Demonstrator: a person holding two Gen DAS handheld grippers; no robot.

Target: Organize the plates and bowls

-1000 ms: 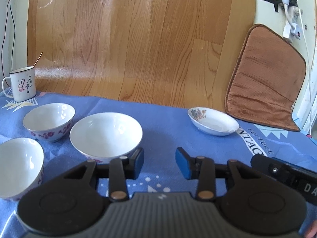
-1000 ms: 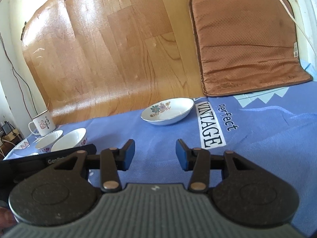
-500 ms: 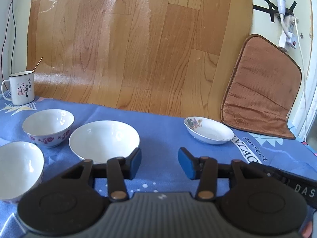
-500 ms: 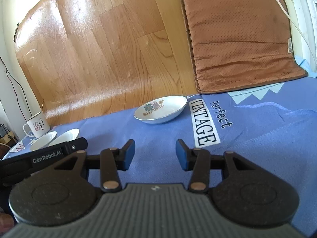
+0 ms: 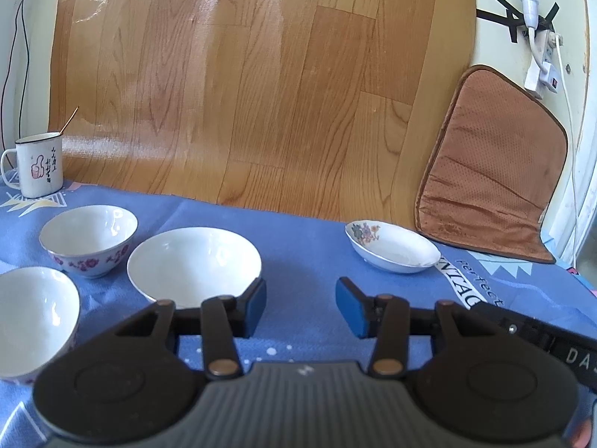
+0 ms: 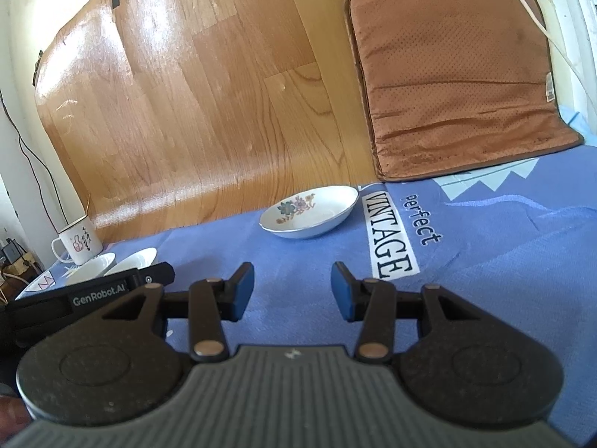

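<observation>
— Left gripper (image 5: 300, 304): tilted a little downward over the blue tablecloth (image 5: 306, 246), blue pads apart, nothing between them. Jaws just been opening — gap wider than a second ago, no different from half a second ago.

— And the right gripper (image 6: 293, 291)?

— Also angled down at the cloth, jaws parted, holding nothing. Gap same as a second ago. Seen from the left wrist camera as a black bar at lower right.

— Bowls?

— Large plain white bowl (image 5: 194, 267) right in front of the left jaw, rim just behind the left pad, not touched. Small white bowl with pink flower band (image 5: 89, 239) just left of it, further back. Third white bowl (image 5: 35, 317) at the near left edge, partly cut off. All upright on the cloth.

— Plate?

— Shallow white dish with a flower print (image 5: 391, 248), well apart from the bowls, to the right, near the "VINTAGE" lettering (image 6: 391, 235); straight ahead in the right wrist view (image 6: 309, 212).

— Anything else?

— Enamel mug (image 5: 37, 168) at far left with a thin stick inside; brown cushion (image 5: 492, 175) leaning on the wall at right; wood-grain sheet (image 5: 261, 86) behind.

— Changes since a second ago?

— Bowls and dish sit lower in the left view, more wall showing above. Crockery itself unmoved.
</observation>
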